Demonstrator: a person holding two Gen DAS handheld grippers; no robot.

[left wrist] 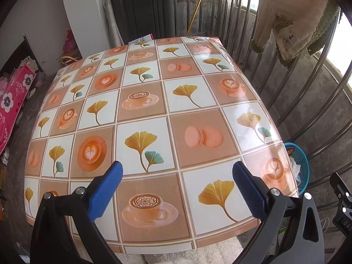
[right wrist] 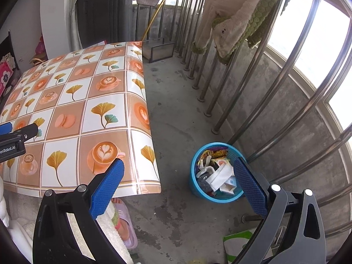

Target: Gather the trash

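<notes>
- The table (left wrist: 154, 110), covered in a glossy cloth printed with ginkgo leaves and coffee cups, fills the centre of the left wrist view and the left half of the right wrist view. No loose litter shows on it, which suggests the surface has been cleared and the task is near its end.
- The railing (right wrist: 253, 92) of steel bars curves down the right of the right wrist view. A fleece garment (right wrist: 231, 26) hangs over it at the upper right, apparently to air.
- The blue basket (right wrist: 198, 189) sits on the concrete floor at lower centre-right of the right wrist view, just beside the table's corner and near the bars, probably so litter can be dropped straight off the table edge. It holds the trash (right wrist: 217, 173): crumpled white paper and coloured wrappers, heaped near the rim.
- The right gripper (right wrist: 178, 182) hovers above the gap between table and basket, jaws spread wide and empty, consistent with a drop just made.
- The left gripper (left wrist: 177, 186) is poised over the table's near edge at the bottom of its view, jaws likewise apart with nothing between them.
- A pink slipper (right wrist: 125, 224) shows at the bottom, under the table edge.
</notes>
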